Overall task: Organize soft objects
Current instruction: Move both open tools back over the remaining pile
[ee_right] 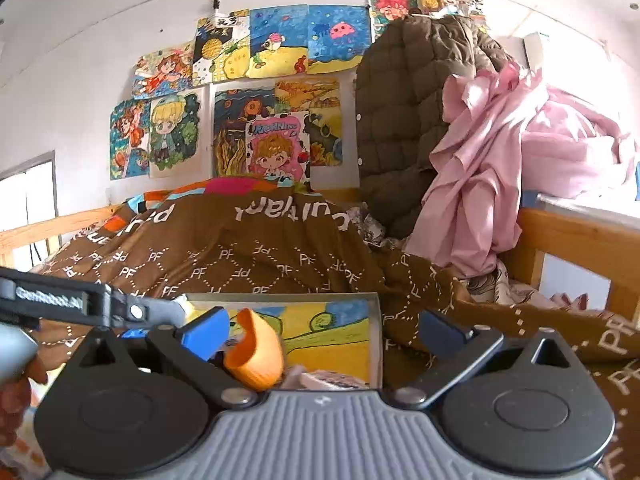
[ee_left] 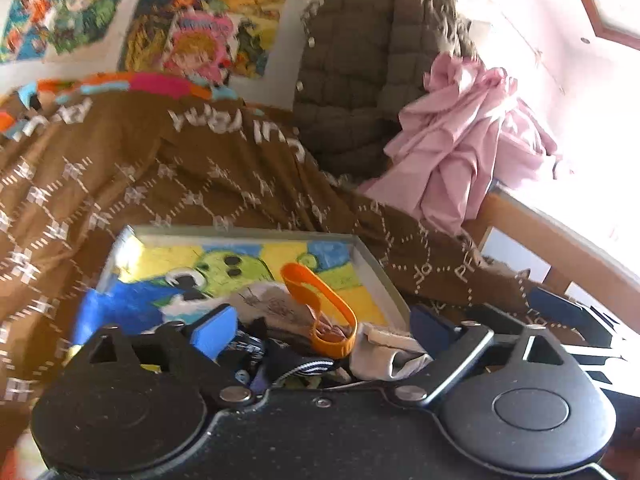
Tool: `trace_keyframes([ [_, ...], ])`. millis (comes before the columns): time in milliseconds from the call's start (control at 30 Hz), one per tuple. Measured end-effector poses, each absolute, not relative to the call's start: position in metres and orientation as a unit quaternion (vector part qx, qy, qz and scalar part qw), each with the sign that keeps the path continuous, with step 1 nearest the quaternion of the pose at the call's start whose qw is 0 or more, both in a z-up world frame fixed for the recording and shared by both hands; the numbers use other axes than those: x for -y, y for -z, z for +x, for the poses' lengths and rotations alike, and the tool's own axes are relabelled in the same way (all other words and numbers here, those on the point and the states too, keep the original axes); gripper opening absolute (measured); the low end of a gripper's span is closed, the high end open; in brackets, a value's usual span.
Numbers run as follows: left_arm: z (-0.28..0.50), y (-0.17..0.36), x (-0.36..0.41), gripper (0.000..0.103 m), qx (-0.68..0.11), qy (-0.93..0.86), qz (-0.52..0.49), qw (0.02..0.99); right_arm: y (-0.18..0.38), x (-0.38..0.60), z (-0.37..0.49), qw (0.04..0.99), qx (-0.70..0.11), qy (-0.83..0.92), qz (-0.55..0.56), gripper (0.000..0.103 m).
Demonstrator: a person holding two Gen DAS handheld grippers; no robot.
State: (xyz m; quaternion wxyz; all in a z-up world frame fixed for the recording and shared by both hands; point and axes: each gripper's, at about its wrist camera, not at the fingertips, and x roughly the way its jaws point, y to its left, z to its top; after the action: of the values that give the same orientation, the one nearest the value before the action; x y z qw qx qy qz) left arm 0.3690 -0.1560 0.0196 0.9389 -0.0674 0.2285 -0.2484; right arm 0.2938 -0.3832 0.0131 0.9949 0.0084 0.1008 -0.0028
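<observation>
Orange silicone, a looped band (ee_left: 320, 308), sits on top of a heap of small soft items in a shallow grey box (ee_left: 376, 264) with a painted picture on its floor; the box rests on a brown patterned quilt (ee_left: 160, 168). My left gripper (ee_left: 324, 330) hovers over this heap with its jaws spread wide, holding nothing. My right gripper (ee_right: 324, 334) is likewise released, the orange band (ee_right: 256, 356) lying just beside its left finger, not pinched.

Risk, as I judge it: the heap is tangled. A striped strap (ee_left: 308, 368) and a pale folded cloth (ee_left: 392, 354) touch the band, so a closing grip could drag neighbours out together. The box sits on soft bedding and could tip if pressed. Both grippers crowd one spot and may collide.

The band looks thin, floppy and smooth, likely to slip.
</observation>
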Motion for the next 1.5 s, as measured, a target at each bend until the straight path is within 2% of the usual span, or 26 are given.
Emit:
trace_keyframes([
  [300,0.291,-0.053,0.114,0.102,-0.179,0.208,-0.065,0.959,-0.053,0.334,0.237,0.994,-0.101,0.001,-0.045,0.103],
  [600,0.237,-0.059,0.067,0.102,-0.167,0.187,-0.087,0.964,-0.051,0.302,0.189,0.989,-0.134,0.005,-0.06,0.103],
  [900,0.194,-0.033,0.029,0.102,-0.173,0.172,-0.074,0.967,-0.019,0.278,0.146,0.985,-0.171,0.012,-0.03,0.103],
  [1167,0.176,0.003,0.005,0.102,-0.223,0.164,-0.094,0.956,0.006,0.255,0.116,0.978,-0.208,0.014,-0.013,0.103],
  [1500,0.17,0.037,0.001,0.102,-0.253,0.173,-0.04,0.951,0.024,0.225,0.114,0.969,-0.244,-0.029,-0.022,0.103],
])
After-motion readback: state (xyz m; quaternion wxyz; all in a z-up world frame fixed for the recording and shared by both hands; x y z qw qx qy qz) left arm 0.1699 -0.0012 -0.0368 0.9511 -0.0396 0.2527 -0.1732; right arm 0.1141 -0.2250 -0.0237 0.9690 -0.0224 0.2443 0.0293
